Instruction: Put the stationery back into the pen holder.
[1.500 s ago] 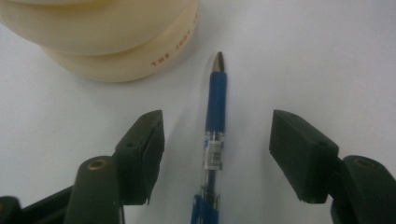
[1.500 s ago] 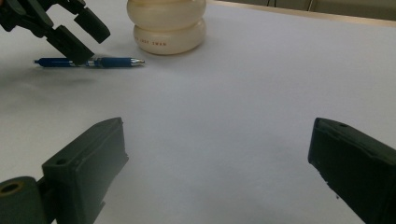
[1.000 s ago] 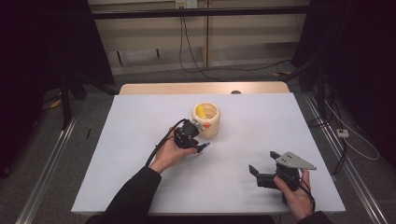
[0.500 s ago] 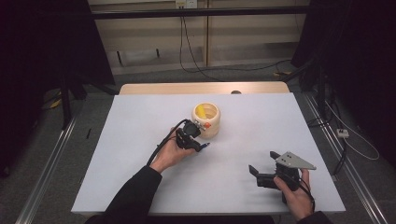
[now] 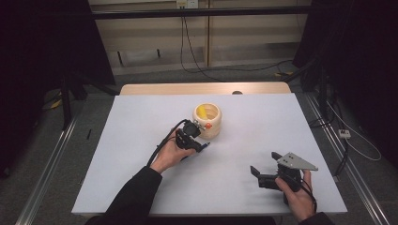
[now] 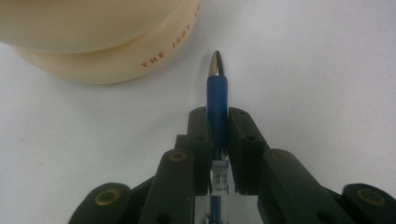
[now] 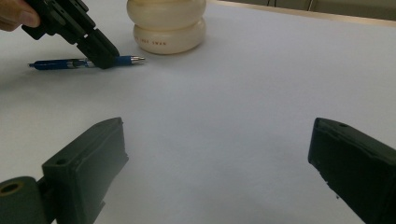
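The left gripper (image 6: 218, 119) has just closed its fingers on a blue pen (image 6: 217, 100) lying on the white desk (image 5: 263, 122) beside a cream pen holder (image 5: 207, 120). Lift it level, then tip it upright. The right gripper (image 7: 217, 154) rests wide open, empty.

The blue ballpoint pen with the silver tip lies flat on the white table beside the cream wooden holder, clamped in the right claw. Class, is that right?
Not quite: the left claw clamps the blue ballpoint pen, as the left gripper view shows. It does lie flat on the white table beside the cream wooden holder.
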Motion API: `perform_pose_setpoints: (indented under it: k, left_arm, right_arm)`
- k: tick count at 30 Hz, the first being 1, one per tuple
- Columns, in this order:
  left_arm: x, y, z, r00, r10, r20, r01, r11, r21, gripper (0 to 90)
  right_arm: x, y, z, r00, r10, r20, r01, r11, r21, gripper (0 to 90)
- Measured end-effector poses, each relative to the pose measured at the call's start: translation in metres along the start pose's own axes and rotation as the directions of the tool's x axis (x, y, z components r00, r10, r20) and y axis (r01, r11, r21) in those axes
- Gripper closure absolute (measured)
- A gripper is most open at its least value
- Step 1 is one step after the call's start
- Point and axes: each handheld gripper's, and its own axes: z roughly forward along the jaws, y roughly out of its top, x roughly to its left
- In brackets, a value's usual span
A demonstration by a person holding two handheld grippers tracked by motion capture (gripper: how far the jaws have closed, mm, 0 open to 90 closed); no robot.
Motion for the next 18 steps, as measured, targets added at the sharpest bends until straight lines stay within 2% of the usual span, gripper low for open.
perform_pose_setpoints:
  k: [7, 18]
  left_arm:
    - [0.003, -0.003, -0.005, 0.9998, -0.014, 0.016, 0.014, 0.9998, -0.015, 80.1]
    - [0.004, -0.006, -0.018, 0.9986, -0.024, 0.048, 0.027, 0.9974, -0.067, 80.1]
  right_arm:
    - [0.0, 0.0, 0.0, 1.0, 0.002, 0.002, -0.002, 1.0, -0.001, 4.1]
    - [0.0, 0.0, -0.001, 1.0, 0.001, 0.002, -0.001, 1.0, -0.002, 4.1]
